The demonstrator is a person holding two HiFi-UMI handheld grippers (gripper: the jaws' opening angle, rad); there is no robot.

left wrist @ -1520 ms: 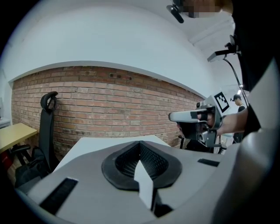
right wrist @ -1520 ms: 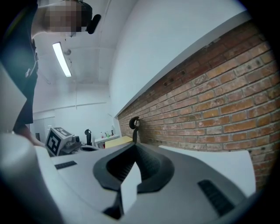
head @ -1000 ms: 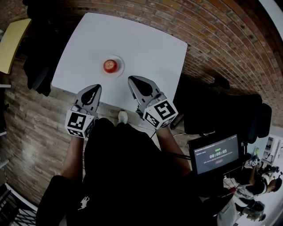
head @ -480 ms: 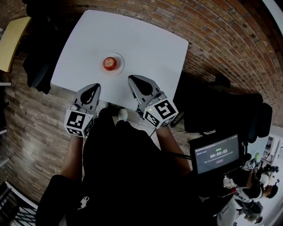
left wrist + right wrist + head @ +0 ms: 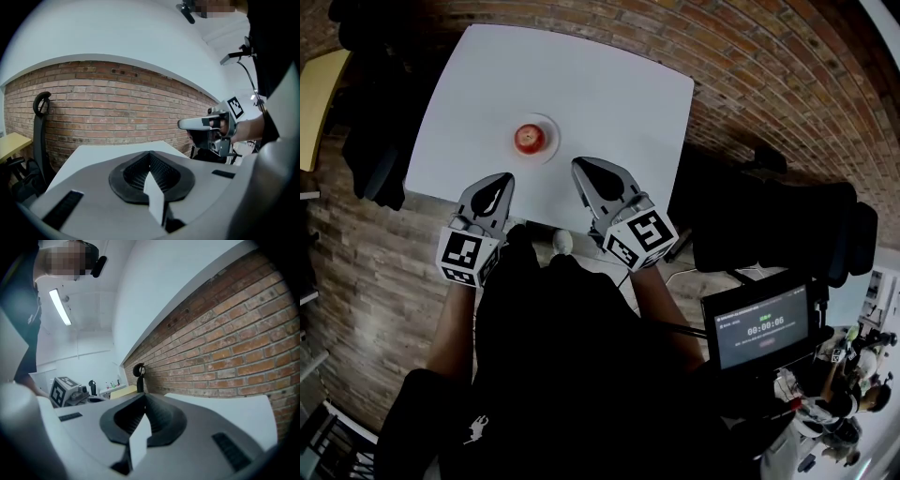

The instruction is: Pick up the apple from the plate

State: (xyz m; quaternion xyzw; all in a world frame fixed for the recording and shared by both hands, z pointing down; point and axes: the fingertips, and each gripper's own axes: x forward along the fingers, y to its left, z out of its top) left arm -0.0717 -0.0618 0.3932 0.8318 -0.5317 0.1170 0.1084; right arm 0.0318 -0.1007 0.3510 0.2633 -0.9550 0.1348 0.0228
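A red apple (image 5: 528,139) lies on a small white plate (image 5: 547,125) on the white table (image 5: 591,89), towards its near edge. My left gripper (image 5: 499,179) hovers at the table's near edge, just short of the plate and slightly left of it, jaws shut and empty. My right gripper (image 5: 579,168) hangs over the near edge to the right of the plate, its jaws also together with nothing between them. In both gripper views the closed jaws hide the apple. The left gripper view shows the right gripper (image 5: 206,123) alongside.
A brick wall (image 5: 117,108) stands behind the table. A dark chair with clothing (image 5: 375,141) is at the table's left and a black chair (image 5: 769,234) at its right. A yellow table (image 5: 319,94) is at far left. A screen (image 5: 764,328) sits near my right.
Both grippers have kept their places at the table's near edge. Only the head view has shifted a little, so the table sits slightly higher and further left.
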